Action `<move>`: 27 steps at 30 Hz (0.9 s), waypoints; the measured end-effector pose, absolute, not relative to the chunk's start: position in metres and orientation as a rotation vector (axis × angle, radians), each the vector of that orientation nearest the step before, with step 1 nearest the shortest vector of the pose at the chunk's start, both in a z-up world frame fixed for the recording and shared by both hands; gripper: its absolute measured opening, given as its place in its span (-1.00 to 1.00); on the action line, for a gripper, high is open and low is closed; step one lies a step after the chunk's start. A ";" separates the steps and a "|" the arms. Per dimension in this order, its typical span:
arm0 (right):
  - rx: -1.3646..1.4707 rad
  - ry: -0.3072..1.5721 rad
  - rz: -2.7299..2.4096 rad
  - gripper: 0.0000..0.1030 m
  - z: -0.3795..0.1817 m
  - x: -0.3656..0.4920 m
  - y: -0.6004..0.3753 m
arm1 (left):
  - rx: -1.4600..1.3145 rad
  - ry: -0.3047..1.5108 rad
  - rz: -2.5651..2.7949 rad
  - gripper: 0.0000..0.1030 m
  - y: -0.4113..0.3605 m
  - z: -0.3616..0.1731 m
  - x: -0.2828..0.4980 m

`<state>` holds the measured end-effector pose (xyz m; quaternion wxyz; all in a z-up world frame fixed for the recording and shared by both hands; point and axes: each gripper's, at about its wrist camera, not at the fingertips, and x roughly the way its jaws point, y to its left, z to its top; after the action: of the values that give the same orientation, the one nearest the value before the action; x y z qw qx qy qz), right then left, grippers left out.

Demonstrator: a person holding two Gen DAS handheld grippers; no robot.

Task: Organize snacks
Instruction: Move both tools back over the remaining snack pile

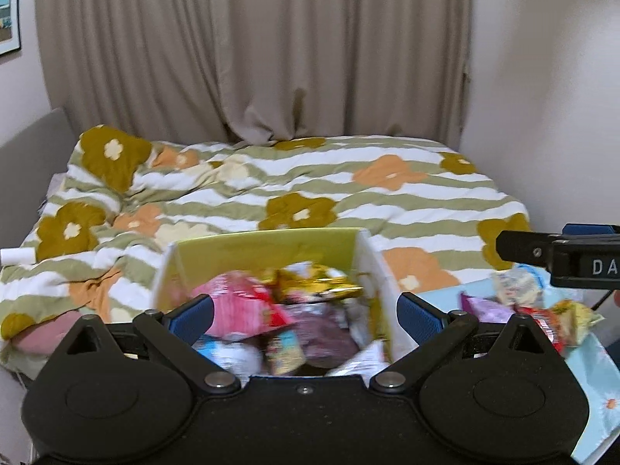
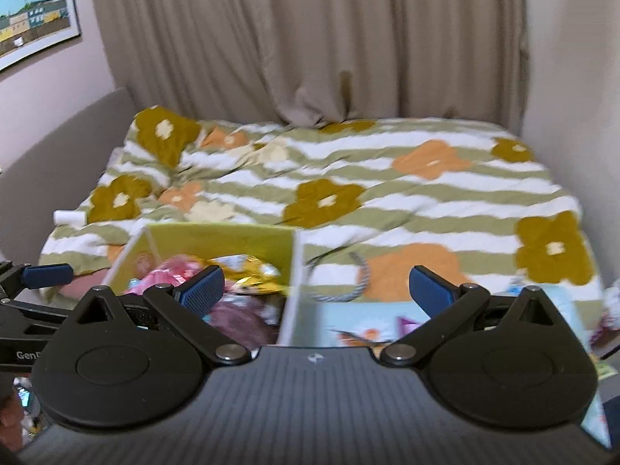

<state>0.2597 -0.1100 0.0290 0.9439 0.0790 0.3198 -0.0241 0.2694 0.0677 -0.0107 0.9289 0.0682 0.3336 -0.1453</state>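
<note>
A yellow-lined storage box [image 1: 267,248] sits on the bed's front edge, holding several snack packets: a pink one [image 1: 244,302], a gold one [image 1: 321,283], a purple one [image 1: 321,329]. My left gripper [image 1: 306,314] is open and empty just above the box. Loose snack packets [image 1: 519,290] lie on a light blue mat [image 1: 589,379] right of the box. My right gripper [image 2: 316,292] is open and empty over the box's right wall [image 2: 292,290]. The box [image 2: 217,236] and its snacks [image 2: 252,275] also show in the right wrist view. The right gripper's side shows in the left wrist view [image 1: 562,255].
The bed carries a striped flower-pattern duvet [image 1: 348,193], with beige curtains [image 1: 252,46] behind. A grey rope handle [image 2: 348,279] hangs beside the box. A white roll [image 1: 17,256] lies at the bed's left edge. A framed picture [image 2: 31,11] hangs on the left wall.
</note>
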 end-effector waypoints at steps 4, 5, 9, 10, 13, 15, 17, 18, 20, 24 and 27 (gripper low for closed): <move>0.161 0.655 -0.070 1.00 0.029 0.239 -0.153 | 0.137 0.674 -0.311 0.98 0.030 -0.010 0.253; 0.162 0.657 -0.073 1.00 0.028 0.234 -0.165 | 0.135 0.677 -0.302 0.98 0.019 -0.010 0.250; 0.158 0.672 -0.090 1.00 0.023 0.217 -0.215 | 0.112 0.693 -0.297 0.98 -0.020 -0.012 0.237; 0.155 0.676 -0.094 1.00 0.021 0.214 -0.225 | 0.113 0.695 -0.295 0.98 -0.030 -0.014 0.233; 0.156 0.684 -0.092 1.00 0.015 0.203 -0.259 | 0.108 0.706 -0.286 0.98 -0.061 -0.022 0.223; 0.154 0.696 -0.089 1.00 0.008 0.198 -0.281 | 0.101 0.718 -0.292 0.98 -0.081 -0.028 0.218; 0.150 0.705 -0.083 1.00 0.002 0.194 -0.299 | 0.105 0.731 -0.301 0.98 -0.101 -0.034 0.213; 0.148 0.711 -0.084 1.00 -0.001 0.192 -0.308 | 0.107 0.737 -0.306 0.98 -0.109 -0.037 0.211; 0.144 0.726 -0.092 1.00 -0.008 0.190 -0.323 | 0.108 0.752 -0.319 0.97 -0.125 -0.044 0.209; 0.164 0.755 -0.098 1.00 -0.024 0.190 -0.350 | 0.118 0.783 -0.352 0.97 -0.154 -0.060 0.209; 0.256 0.793 -0.087 1.00 -0.040 0.193 -0.370 | 0.133 0.807 -0.373 0.94 -0.172 -0.074 0.212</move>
<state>0.1925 -0.3703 -0.0399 0.9136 0.1245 0.3848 -0.0424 0.2120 -0.1722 -0.0739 0.9006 0.0645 0.3902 -0.1802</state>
